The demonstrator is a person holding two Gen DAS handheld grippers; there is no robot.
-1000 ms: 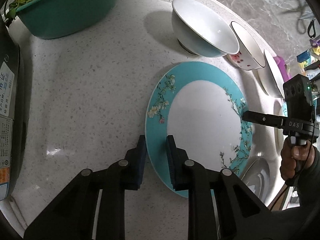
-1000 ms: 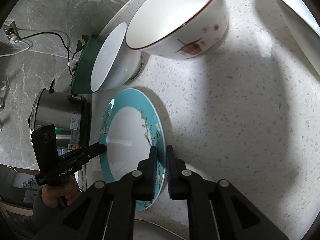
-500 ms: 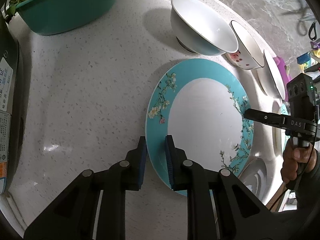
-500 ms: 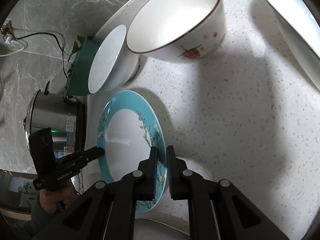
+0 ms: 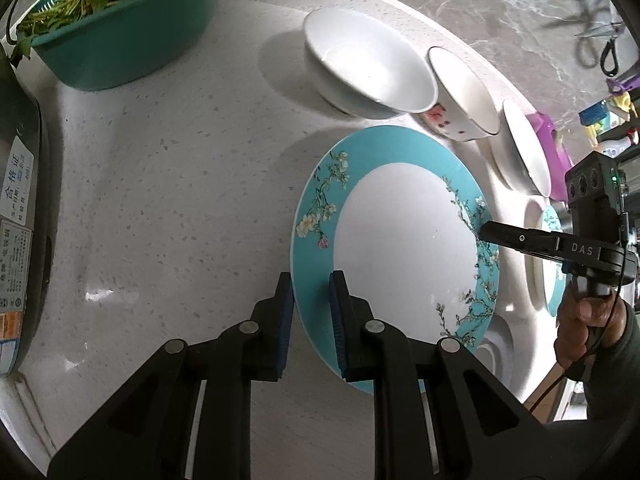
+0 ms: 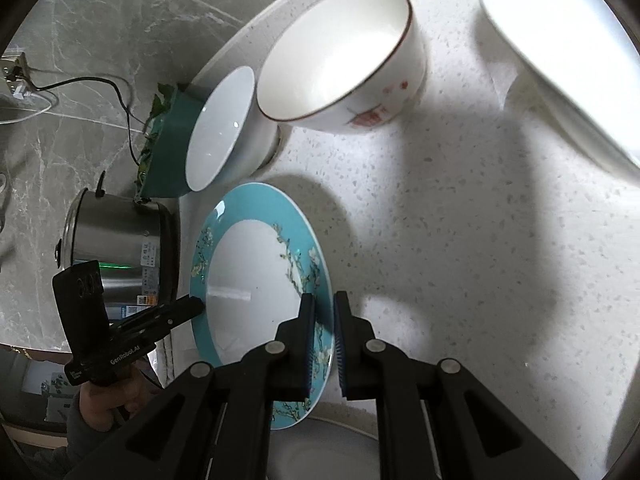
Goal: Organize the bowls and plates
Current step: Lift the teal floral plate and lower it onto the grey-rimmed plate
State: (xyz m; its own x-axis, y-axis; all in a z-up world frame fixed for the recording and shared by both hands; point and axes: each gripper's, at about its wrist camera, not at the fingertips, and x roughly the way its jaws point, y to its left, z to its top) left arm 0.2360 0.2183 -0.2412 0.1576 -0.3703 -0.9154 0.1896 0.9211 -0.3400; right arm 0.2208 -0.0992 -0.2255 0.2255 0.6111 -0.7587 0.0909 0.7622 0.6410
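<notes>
A teal-rimmed plate with flower branches (image 5: 400,240) is held above the speckled counter (image 5: 160,200) by both grippers. My left gripper (image 5: 312,308) is shut on its near rim. My right gripper (image 6: 323,328) is shut on the opposite rim; it also shows in the left wrist view (image 5: 486,232). The plate shows in the right wrist view too (image 6: 252,264). Behind it stand a plain white bowl (image 5: 368,64), a bowl with red flowers (image 5: 460,96) and another white bowl (image 5: 524,148).
A teal basket of greens (image 5: 120,28) stands at the back left. A steel cooker (image 6: 116,248) stands at the left edge. More plates (image 5: 552,256) lie under the right gripper. A shallow white dish (image 6: 320,452) lies below the plate.
The plate has risen a little with both grippers on it, and the bowls now sit farther off in both views.
</notes>
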